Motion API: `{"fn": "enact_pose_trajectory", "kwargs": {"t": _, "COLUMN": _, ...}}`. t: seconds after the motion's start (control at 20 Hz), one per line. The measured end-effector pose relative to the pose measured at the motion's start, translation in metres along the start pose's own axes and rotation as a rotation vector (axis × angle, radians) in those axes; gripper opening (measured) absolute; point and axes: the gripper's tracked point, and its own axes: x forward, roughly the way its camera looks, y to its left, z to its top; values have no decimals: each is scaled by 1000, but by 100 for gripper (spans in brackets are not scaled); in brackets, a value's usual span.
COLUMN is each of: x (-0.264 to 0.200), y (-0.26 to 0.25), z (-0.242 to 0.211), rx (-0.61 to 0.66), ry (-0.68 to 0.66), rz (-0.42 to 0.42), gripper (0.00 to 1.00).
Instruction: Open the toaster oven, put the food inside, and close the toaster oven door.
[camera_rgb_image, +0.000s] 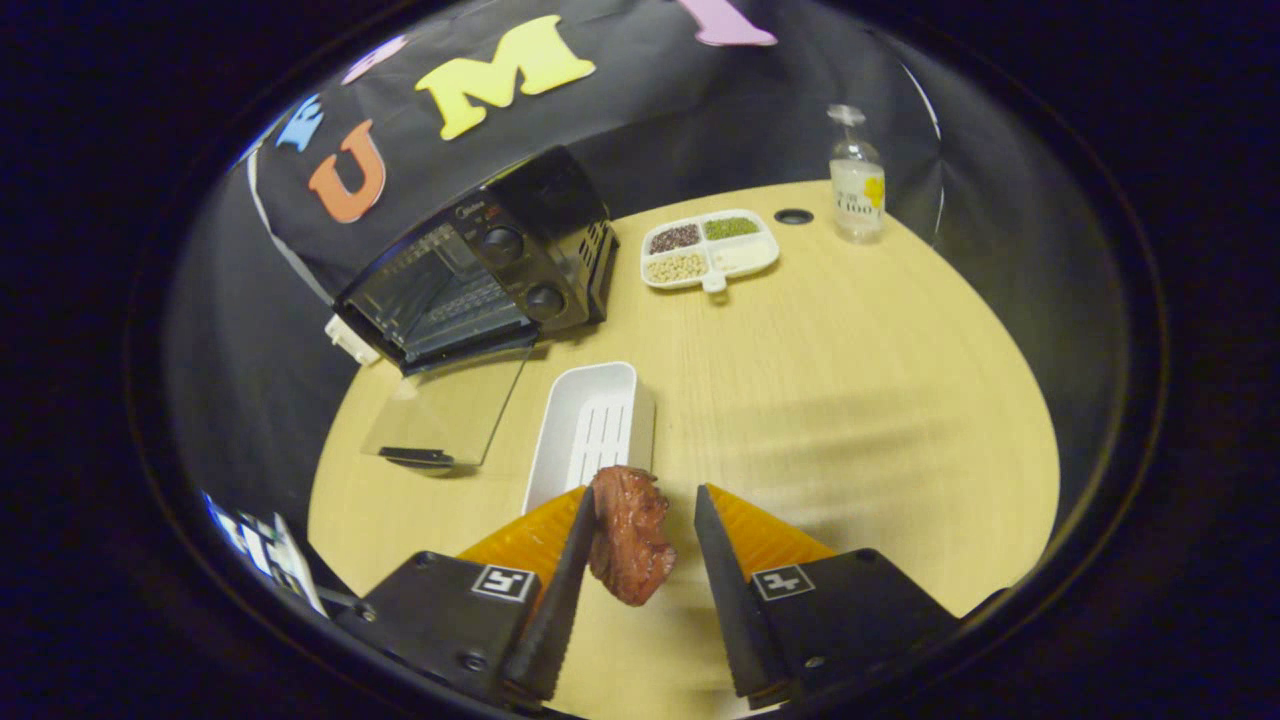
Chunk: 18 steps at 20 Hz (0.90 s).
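Toaster oven (480, 265) door is already down. Gripper (640, 530) fingers look apart; meat (628, 535) touches only the left one, well short of the oven, beside the white tray (590, 425). Left: loading, closing.

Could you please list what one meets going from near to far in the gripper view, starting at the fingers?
Gripper with the piece of meat between its fingers → white tray → sectioned dish of beans → bottle.

Black toaster oven (490, 265) door open, brown meat (628, 535) between fingers
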Motion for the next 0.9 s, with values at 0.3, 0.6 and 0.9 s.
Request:
{"fn": "enact_pose_trajectory", "kwargs": {"t": 0.3, "x": -4, "y": 14, "z": 1, "rx": 123, "ry": 7, "rz": 108, "gripper": 20}}
{"fn": "enact_pose_trajectory", "kwargs": {"t": 0.6, "x": -40, "y": 38, "z": 18, "rx": 120, "ry": -83, "rz": 67, "gripper": 15}}
{"fn": "enact_pose_trajectory", "kwargs": {"t": 0.9, "x": -77, "y": 121, "z": 28, "rx": 166, "ry": -235, "rz": 104, "gripper": 15}}
